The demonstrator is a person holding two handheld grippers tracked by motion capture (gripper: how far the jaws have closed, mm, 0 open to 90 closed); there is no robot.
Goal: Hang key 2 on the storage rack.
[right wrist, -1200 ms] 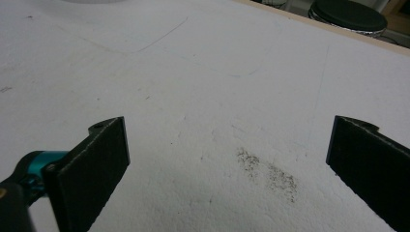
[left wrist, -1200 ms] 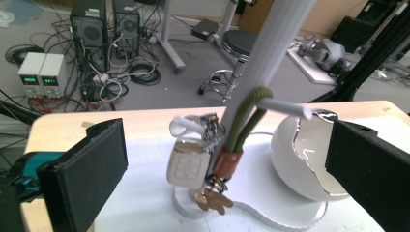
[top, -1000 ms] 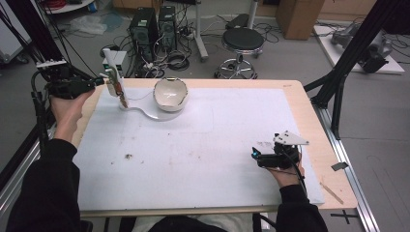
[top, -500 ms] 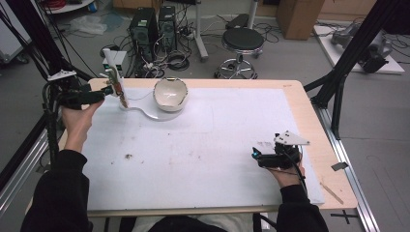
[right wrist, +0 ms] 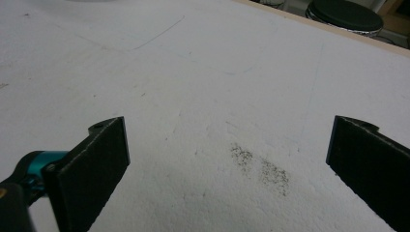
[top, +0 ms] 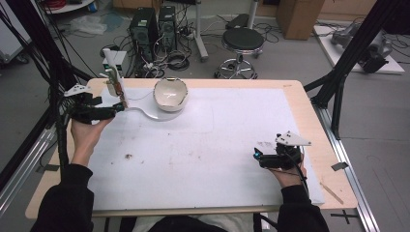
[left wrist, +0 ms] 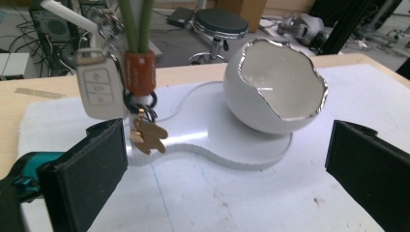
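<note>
Right gripper point(top: 257, 157) rests low near the desk's point(top: 300, 96) right front corner, on the white sheet point(top: 232, 125), jaws spread wide with nothing between them. In the right gripper view the sheet ahead is bare except for a dark smudge point(right wrist: 261, 169) just past the jaws; open room runs toward the far edge.

A small brown spot point(top: 128, 156) lies on the sheet left of centre, well apart from both grippers.

Left gripper point(top: 116, 109) is held above the left edge, toward the far left corner, jaws released and empty. In its own view the jaws frame the stand and bowl without touching either.

Far left: a flat white base point(left wrist: 227, 145) with a curved outline lies on the sheet. A bowl point(left wrist: 275, 87) shaped like a broken eggshell, rim silvered, sits on its right part. On its left part a bunch of keys point(left wrist: 138, 92) hangs from a post: car fob point(left wrist: 96, 87), orange tag point(left wrist: 140, 72), small gold charm point(left wrist: 147, 135). Keys hang just beyond the left jaw.

Right half of the desk, far side, is open.
</note>
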